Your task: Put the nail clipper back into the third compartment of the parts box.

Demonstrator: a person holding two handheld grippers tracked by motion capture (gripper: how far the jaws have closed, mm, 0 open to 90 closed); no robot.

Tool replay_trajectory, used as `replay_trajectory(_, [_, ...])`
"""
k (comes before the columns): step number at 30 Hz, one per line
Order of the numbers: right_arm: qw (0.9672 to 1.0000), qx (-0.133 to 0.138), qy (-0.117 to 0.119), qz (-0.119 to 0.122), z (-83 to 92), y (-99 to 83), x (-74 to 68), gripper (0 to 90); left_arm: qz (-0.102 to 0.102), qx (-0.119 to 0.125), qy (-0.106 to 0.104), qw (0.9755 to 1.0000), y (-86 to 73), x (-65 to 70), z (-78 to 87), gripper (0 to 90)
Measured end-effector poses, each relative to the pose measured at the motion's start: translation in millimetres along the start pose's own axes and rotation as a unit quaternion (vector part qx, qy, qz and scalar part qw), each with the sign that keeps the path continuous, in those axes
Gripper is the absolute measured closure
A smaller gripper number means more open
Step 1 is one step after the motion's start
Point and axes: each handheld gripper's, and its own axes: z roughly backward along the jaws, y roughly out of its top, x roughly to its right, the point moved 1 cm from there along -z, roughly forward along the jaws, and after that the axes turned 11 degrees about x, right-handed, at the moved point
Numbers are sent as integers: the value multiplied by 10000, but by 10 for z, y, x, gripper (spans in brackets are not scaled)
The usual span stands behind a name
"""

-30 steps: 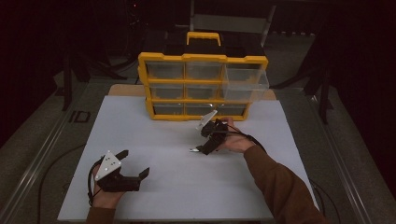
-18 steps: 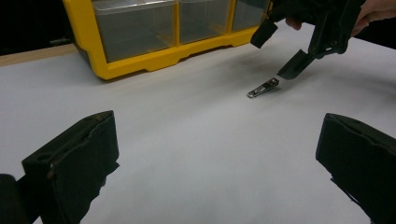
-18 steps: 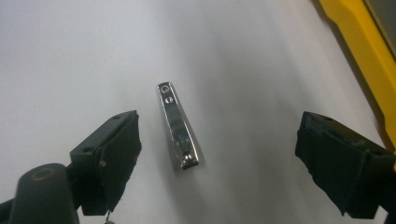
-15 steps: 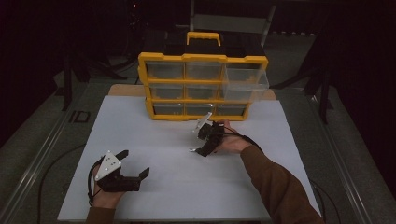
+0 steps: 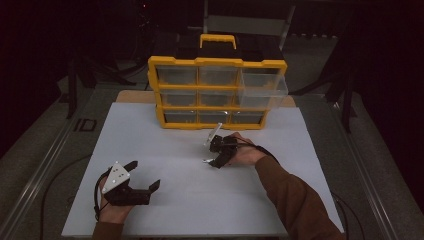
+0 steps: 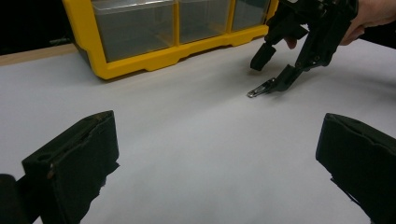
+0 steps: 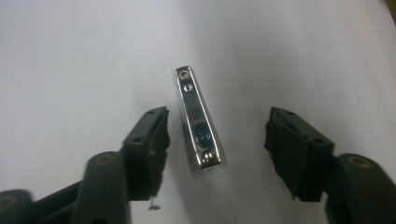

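A shiny metal nail clipper [image 7: 198,123] lies flat on the white table top [image 5: 200,200], also seen in the left gripper view as the clipper [image 6: 260,88]. My right gripper [image 7: 218,122] points down over it with one jaw on each side. Its jaws have just been closing, and a gap still shows between each pad and the clipper. In the high view the right gripper [image 5: 214,154] is at the table's middle, in front of the organizer. My left gripper [image 5: 145,175] rests at the front left, open and with nothing in it [image 6: 219,140].
A yellow drawer organizer [image 5: 217,92] with clear drawers stands at the back of the table, its top right drawer [image 5: 262,90] pulled out. The organizer's bottom row [image 6: 159,56] is close behind the right gripper [image 6: 273,72]. Dark floor surrounds the table.
The right gripper's jaws have narrowed around the nail clipper and the hand has shifted slightly left. The left gripper has stayed where it was.
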Motion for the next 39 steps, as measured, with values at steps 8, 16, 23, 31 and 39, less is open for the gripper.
replay_trajectory(8, [9993, -219, 288, -122, -53, -20, 38, 574, -2, -1, 1, 10000, 0, 0, 1, 1])
replay_trajectory(16, [9990, -345, 251, 119, -50, 18, -15, 681, -18, -17, 5, 10000, 0, 4, -1, 1])
replay_trajectory(23, [9991, -332, 251, -37, -55, 20, 2, 782, -26, -18, 0, 10000, 1, 7, 0, 1])
replay_trajectory(31, [9992, -335, 195, -95, -53, 25, -3, 795, -25, -21, 10, 10000, -1, 4, 1, 1])
replay_trajectory(39, [9993, -261, 118, -256, 16, -9, 62, 797, -26, -22, 7, 10000, -2, 3, -1, 2])
